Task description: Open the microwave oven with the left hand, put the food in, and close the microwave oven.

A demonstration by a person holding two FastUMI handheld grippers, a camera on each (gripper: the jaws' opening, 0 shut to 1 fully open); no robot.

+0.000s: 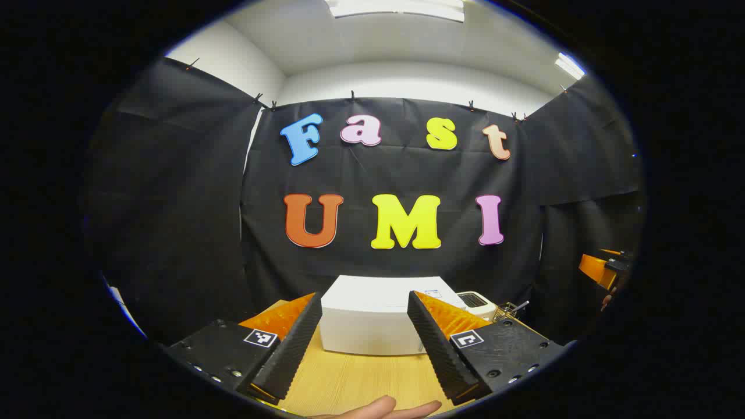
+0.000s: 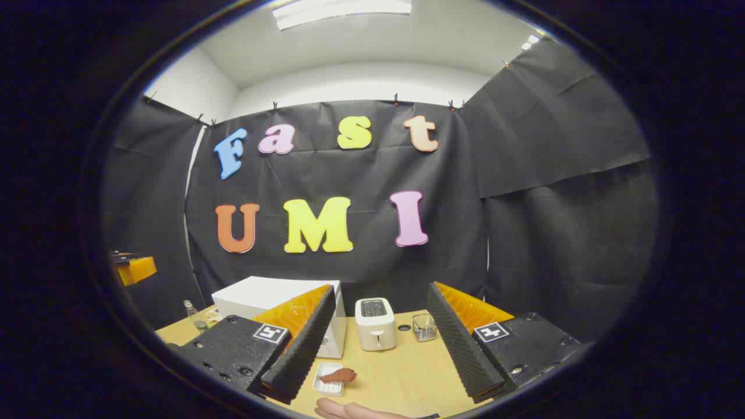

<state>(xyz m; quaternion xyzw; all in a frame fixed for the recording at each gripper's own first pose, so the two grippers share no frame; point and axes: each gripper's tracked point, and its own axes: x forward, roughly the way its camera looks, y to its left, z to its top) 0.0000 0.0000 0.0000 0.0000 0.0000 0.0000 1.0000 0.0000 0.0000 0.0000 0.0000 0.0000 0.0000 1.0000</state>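
A white microwave oven (image 1: pixel 372 317) stands shut on the wooden table, straight ahead in the left gripper view. My left gripper (image 1: pixel 364 343) hangs open in front of it, well short of it, with nothing between its fingers. In the right gripper view the microwave oven (image 2: pixel 265 302) is at the left, and a reddish-brown piece of food (image 2: pixel 339 376) lies on a small white tray (image 2: pixel 323 379) in front of its right side. My right gripper (image 2: pixel 378 346) is open above the table near the tray, holding nothing.
A white toaster (image 2: pixel 375 323) and a small wire basket (image 2: pixel 424 327) stand to the right of the microwave oven. A small bottle (image 2: pixel 189 310) sits at the table's left. A person's hand (image 2: pixel 349 411) shows at the bottom edge. The other gripper (image 2: pixel 132 267) shows far left.
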